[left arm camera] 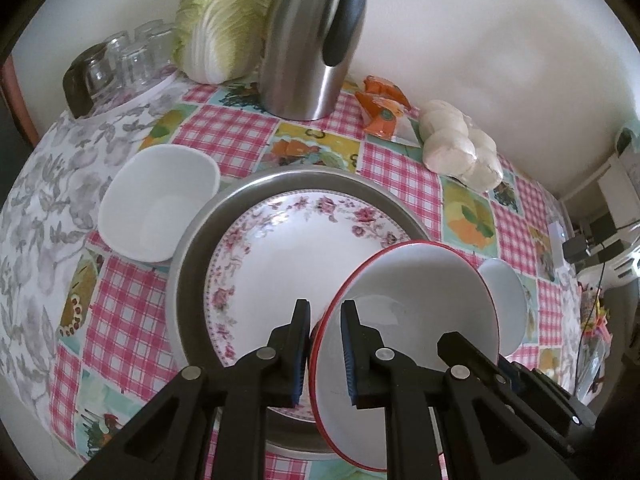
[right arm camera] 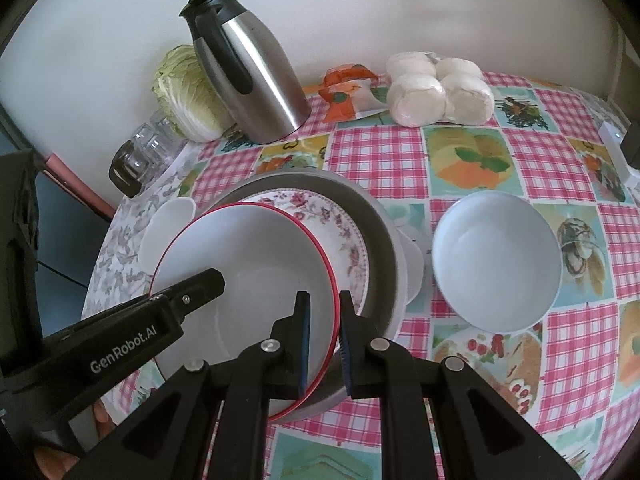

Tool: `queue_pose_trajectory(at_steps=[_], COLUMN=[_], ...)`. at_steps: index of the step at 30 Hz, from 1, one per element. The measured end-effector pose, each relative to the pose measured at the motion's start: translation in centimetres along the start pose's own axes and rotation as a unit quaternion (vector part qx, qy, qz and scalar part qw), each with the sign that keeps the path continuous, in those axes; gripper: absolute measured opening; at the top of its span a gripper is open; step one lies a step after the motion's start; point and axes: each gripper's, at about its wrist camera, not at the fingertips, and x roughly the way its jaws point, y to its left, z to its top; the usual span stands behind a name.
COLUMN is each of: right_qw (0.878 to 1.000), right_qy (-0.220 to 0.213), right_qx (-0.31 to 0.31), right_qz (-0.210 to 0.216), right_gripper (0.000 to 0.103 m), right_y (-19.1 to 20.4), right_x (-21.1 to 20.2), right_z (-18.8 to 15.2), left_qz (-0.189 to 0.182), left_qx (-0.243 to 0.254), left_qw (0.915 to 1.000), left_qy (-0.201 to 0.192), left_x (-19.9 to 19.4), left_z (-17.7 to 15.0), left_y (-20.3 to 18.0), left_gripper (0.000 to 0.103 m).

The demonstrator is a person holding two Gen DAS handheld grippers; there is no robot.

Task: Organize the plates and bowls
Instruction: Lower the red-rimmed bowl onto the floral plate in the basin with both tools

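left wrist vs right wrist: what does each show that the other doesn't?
Left wrist only: the full inside of the square white bowl left of the metal tray, and clutter off the table's right edge.

Right wrist only: the thermos lid and spout, the whole pale blue bowl, and the left gripper's branded body.

Both: the red-rimmed bowl tilted over the floral plate, the left gripper and right gripper each straddling its rim, plus cabbage, glasses and wrapped buns.
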Motion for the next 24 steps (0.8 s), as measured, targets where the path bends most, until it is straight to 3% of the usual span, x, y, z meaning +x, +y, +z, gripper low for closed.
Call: queue_pose_trajectory(at_steps=[10, 24], right_qw=[1.0, 1.0], right_qy=[0.004, 0.008], right_qx=[0.004, 0.017], right_qz=[0.012, 0.01], right_gripper=[0.016, 0.016], right_y=[1.6, 1.4], right_x=[1.4, 2.2], right_z=[0.3, 0.4], left_qz=[-0.004, 0.0], left_qx=[-0.022, -0.021], left_qw=[0.9997, 0.9997], left_qy=[0.004, 0.014], left_x=[0.3, 1.3], left_z=[0.5, 0.8], left_y=[2.4, 2.3], left_gripper=[0.02, 0.022])
